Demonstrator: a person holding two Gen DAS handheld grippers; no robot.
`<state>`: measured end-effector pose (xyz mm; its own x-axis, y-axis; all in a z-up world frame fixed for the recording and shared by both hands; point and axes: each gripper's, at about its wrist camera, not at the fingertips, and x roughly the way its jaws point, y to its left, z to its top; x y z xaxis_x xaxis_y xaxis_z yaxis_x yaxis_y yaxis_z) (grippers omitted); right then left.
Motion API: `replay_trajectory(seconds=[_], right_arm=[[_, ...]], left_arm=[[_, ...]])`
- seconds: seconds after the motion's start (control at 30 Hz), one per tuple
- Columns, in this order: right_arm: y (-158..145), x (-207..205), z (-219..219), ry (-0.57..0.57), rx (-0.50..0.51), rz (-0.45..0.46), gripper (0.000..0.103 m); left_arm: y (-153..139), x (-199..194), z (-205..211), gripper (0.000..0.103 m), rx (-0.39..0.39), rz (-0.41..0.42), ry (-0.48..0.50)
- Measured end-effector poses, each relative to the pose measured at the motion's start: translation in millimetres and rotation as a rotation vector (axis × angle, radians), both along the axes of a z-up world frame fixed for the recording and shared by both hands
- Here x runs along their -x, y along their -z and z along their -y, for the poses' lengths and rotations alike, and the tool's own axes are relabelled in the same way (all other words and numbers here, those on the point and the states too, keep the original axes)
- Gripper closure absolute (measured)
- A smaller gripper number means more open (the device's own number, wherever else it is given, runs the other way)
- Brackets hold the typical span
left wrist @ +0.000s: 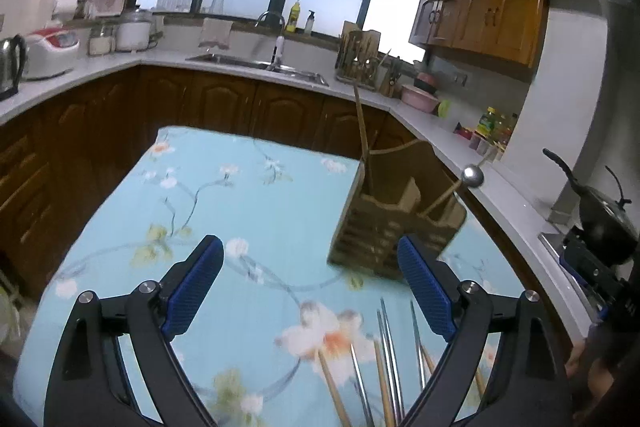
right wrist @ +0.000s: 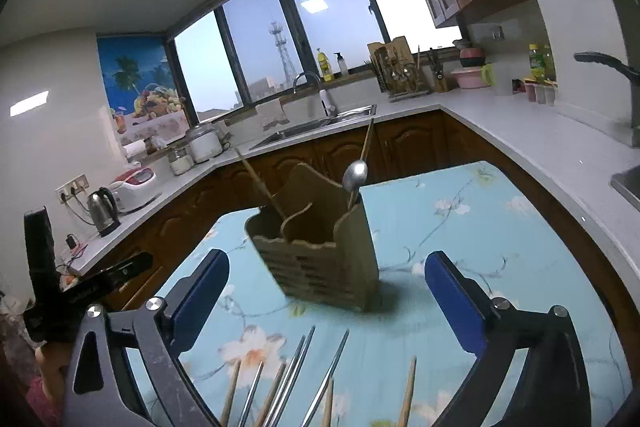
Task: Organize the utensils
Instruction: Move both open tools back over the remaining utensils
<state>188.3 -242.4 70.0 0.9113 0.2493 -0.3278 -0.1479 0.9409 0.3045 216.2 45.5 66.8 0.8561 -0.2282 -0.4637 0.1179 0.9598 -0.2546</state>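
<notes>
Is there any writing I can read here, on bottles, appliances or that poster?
None is legible.
Yellow bottle by the window: label blurred.
Green-capped bottles on the counter: labels too small.
Poster: picture only, no readable words.
Rice cooker: markings unreadable.

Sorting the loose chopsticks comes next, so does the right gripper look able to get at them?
Probably yes. The right gripper is open and empty, and the chopsticks lie loose on the tablecloth just below its fingers. The holder stands farther back, out of the way.
</notes>
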Motion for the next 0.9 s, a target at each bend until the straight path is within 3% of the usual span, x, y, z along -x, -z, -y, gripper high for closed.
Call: replay_trajectory(seconds=[0.33, 0.9], right_arm=[[27.5, 41.3, 7.1, 0.024, 0.005, -0.080, 0.003], [69.9, 53.0, 0.6, 0.035, 0.034, -0.206, 0.003]], left_arm=[[28.3, 52.0, -11.5, 0.012, 0.015, -0.086, -0.024], [72.7, 57.3, 1.5, 0.012, -0.034, -0.237, -0.005]])
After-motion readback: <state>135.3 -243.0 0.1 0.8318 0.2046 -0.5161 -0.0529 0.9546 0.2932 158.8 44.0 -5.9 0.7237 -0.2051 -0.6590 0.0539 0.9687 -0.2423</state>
